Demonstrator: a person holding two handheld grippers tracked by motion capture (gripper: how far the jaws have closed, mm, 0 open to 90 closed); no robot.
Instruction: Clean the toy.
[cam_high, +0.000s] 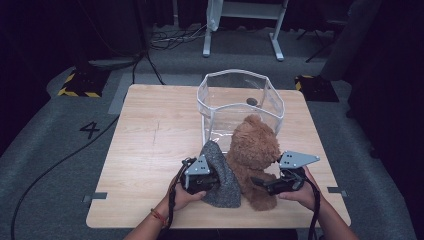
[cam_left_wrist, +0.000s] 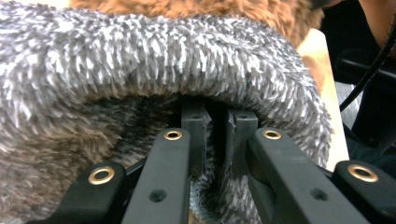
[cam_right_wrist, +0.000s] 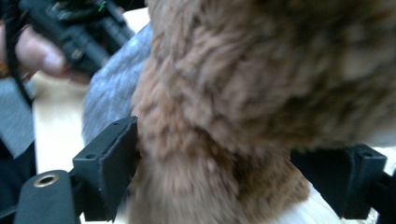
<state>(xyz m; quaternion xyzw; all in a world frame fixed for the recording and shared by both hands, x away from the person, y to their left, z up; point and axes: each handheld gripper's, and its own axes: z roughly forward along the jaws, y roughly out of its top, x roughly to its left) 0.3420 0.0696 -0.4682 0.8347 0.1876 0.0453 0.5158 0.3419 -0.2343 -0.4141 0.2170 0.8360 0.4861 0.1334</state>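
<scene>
While the wooden counter (cam_high: 150, 150) takes up most of the scene, the real action is at its near edge. Behind that sits a clear plastic bin (cam_high: 241, 100), seemingly empty apart from a small dark spot inside. Leaning against its near side is the brown teddy bear (cam_high: 255, 155), sitting upright, with the fuzzy grey cloth (cam_high: 220, 175) bunched against its left side.

The left hand-held gripper (cam_left_wrist: 212, 135) is pinched tight on a fold of that grey cloth. The right hand-held gripper (cam_right_wrist: 243, 177) has its jaws spread wide on either side of the bear's lower body, not squeezing as far as I can tell.

My guess on progress: cloth is grabbed, bear isn't secured, and nothing's in the bin yet, so most of it's still ahead.

Only readable writing is a "4" marked on the floor (cam_high: 90, 129) at far left.
</scene>
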